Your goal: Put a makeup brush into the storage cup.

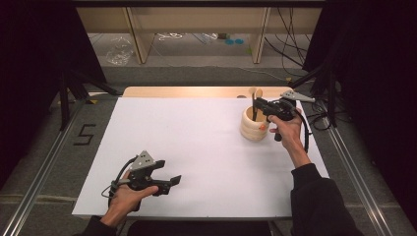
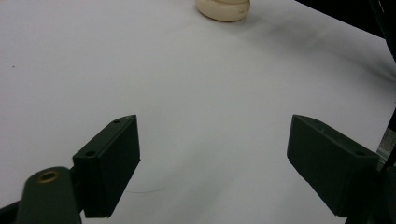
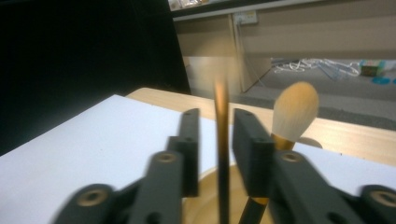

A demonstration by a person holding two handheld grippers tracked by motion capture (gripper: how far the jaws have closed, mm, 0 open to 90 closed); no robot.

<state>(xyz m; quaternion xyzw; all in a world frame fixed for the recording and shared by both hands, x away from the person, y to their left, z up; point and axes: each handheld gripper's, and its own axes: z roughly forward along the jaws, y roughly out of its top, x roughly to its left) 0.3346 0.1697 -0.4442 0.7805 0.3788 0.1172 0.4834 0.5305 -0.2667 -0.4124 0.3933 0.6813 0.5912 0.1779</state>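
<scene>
From the high view, the left gripper hovered over the near left of the white table, while the right gripper reached into a ribbed cream holder at the far right.

In the left gripper view, the jaws stood wide apart, with the holder far ahead.

In the right gripper view, the jaws were narrowed around an upright thin stick, though contact was unclear; a makeup brush stood just beside.
</scene>
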